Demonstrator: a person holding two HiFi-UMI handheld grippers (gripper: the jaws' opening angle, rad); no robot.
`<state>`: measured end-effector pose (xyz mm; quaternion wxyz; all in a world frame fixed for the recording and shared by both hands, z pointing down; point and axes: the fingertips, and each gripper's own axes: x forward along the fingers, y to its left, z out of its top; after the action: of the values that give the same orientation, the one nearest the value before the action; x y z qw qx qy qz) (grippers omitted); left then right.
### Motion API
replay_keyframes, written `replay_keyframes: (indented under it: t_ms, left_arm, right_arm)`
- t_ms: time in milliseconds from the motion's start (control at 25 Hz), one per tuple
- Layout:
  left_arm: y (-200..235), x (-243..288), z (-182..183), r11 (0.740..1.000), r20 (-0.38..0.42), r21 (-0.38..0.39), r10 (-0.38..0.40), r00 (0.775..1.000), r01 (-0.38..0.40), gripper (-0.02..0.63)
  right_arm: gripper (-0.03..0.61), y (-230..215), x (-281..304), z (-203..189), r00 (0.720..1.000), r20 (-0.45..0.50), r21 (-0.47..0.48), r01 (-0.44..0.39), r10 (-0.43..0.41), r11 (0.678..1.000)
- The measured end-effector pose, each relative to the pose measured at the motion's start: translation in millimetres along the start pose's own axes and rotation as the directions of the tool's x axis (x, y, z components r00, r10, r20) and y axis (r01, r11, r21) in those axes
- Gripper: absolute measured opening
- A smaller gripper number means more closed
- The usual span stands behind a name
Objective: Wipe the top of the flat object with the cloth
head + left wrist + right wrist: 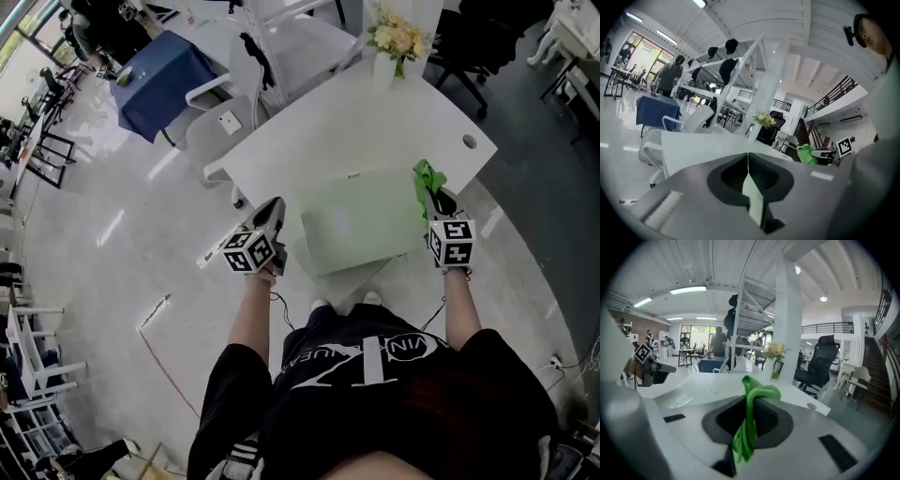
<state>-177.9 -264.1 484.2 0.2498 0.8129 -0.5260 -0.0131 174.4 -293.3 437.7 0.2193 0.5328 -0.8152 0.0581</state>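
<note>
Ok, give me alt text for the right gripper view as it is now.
The right hand-held gripper is shut on a green cloth, which loops up out of its jaws. Beyond it are a white table with a vase of flowers, and a black office chair to the right.

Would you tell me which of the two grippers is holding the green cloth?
The right gripper: its jaws pinch the green cloth, while the left gripper is shut with no cloth in it.

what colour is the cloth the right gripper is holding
Bright green; the cloth shows best in the right gripper view.
</note>
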Motion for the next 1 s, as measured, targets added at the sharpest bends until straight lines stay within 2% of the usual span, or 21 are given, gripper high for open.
replay_keyframes:
  t_ms: [200, 400, 640, 840, 1000]
  left_arm:
    - [-9.9, -2.8, 46.6, 0.998, 0.08, 0.056, 0.014, 0.997, -0.018, 0.014]
    - [-17.8, -9.4, 85.6, 0.992, 0.185, 0.105, 0.046, 0.982, -0.066, 0.012]
    - [-34.9, -11.8, 102.2, 0.972, 0.262, 0.197, 0.075, 0.962, -0.129, 0.012]
    - [-40.1, -20.5, 114.8, 0.941, 0.309, 0.273, 0.111, 0.945, -0.2, 0.012]
    - [-37.6, -28.1, 128.5, 0.933, 0.343, 0.275, 0.13, 0.93, -0.232, 0.012]
  right_arm:
    - [0.034, 20.5, 11.8, 34.4, 0.995, 0.055, -0.002, -0.087, 0.087, 0.996]
    - [0.034, 37.0, 17.2, 70.4, 0.98, 0.124, -0.037, -0.151, 0.155, 0.988]
    - [0.034, 51.9, 20.6, 103.6, 0.96, 0.204, -0.054, -0.187, 0.194, 0.981]
    - [0.034, 56.0, 21.2, 118.3, 0.947, 0.247, -0.073, -0.193, 0.205, 0.979]
    - [0.034, 54.4, 20.6, 125.1, 0.943, 0.264, -0.077, -0.189, 0.203, 0.979]
